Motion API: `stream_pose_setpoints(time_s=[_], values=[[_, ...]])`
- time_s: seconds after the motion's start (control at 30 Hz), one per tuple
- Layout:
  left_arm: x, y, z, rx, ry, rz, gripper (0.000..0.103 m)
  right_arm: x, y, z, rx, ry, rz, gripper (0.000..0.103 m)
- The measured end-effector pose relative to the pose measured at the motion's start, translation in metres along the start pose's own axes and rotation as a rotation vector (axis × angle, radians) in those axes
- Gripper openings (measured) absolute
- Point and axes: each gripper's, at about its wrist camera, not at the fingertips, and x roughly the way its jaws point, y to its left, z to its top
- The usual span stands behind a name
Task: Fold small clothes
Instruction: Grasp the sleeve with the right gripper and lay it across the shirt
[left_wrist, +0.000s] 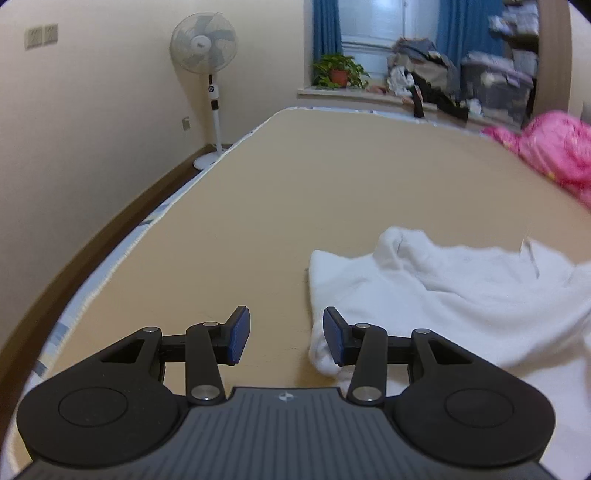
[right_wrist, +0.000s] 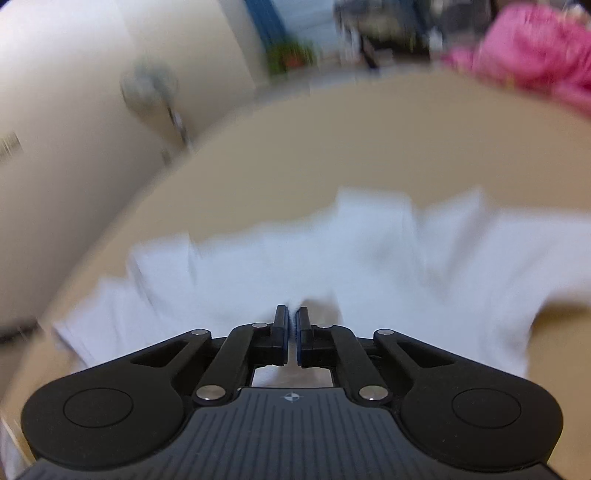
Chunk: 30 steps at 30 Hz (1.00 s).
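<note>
A white garment (left_wrist: 436, 295) lies rumpled on the tan bed surface (left_wrist: 295, 192), at the lower right of the left wrist view. My left gripper (left_wrist: 286, 338) is open and empty, low over the bed, with its right finger just at the garment's left edge. In the right wrist view, which is blurred by motion, the white garment (right_wrist: 332, 258) spreads across the middle. My right gripper (right_wrist: 292, 334) is shut on a pinch of the garment's near edge, with white cloth showing between its pads.
A pink quilt (left_wrist: 550, 151) lies at the far right of the bed and shows in the right wrist view (right_wrist: 532, 48). A standing fan (left_wrist: 208, 74) is by the left wall. A windowsill holds a potted plant (left_wrist: 338, 72) and piled clothes (left_wrist: 428, 74).
</note>
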Motion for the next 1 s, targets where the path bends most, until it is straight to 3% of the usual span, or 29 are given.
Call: stream_pose_setpoints(time_s=[0.07,0.13,0.27,0.37,0.43,0.53,0.63,0.7,0.77,0.83,0.87,0.93,1.0], values=[[0.004,-0.002,0.004,-0.037,-0.019,-0.033,0.049,-0.035,-0.003,0.022,-0.001,-0.141,0.039,0.003],[0.007,-0.003,0.007,-0.062,-0.015,-0.066,0.049,-0.058,-0.008,0.034,-0.086,-0.224,-0.026,0.003],[0.02,-0.015,0.002,-0.046,0.059,-0.115,0.049,-0.045,-0.056,0.032,-0.136,-0.113,-0.24,0.003],[0.031,-0.026,-0.001,-0.016,0.086,-0.136,0.051,-0.031,-0.092,0.029,-0.006,-0.011,-0.266,0.003],[0.038,-0.031,-0.003,-0.017,0.1,-0.15,0.055,-0.023,-0.098,0.026,-0.024,0.01,-0.323,0.003],[0.051,-0.04,-0.009,-0.013,0.132,-0.187,0.056,-0.029,-0.101,0.03,0.01,-0.034,-0.285,0.003],[0.064,-0.051,-0.016,0.018,0.182,-0.221,0.058,-0.039,-0.095,0.034,-0.035,-0.124,-0.247,0.003],[0.075,-0.059,-0.022,0.08,0.228,-0.178,0.06,-0.039,-0.099,0.035,-0.064,-0.146,-0.243,0.003],[0.083,-0.061,-0.028,0.12,0.262,-0.136,0.068,-0.025,-0.109,0.033,-0.088,-0.06,-0.333,0.007],[0.08,-0.06,-0.025,0.111,0.26,-0.126,0.068,-0.005,-0.127,0.025,-0.059,0.112,-0.545,0.011],[0.079,-0.059,-0.024,0.107,0.261,-0.111,0.068,-0.005,-0.136,0.023,-0.013,0.14,-0.606,0.013],[0.078,-0.057,-0.023,0.096,0.276,-0.097,0.068,-0.026,-0.147,0.029,0.112,0.035,-0.543,0.013],[0.078,-0.058,-0.023,0.107,0.283,-0.086,0.068,-0.041,-0.141,0.035,0.123,-0.077,-0.429,0.014]])
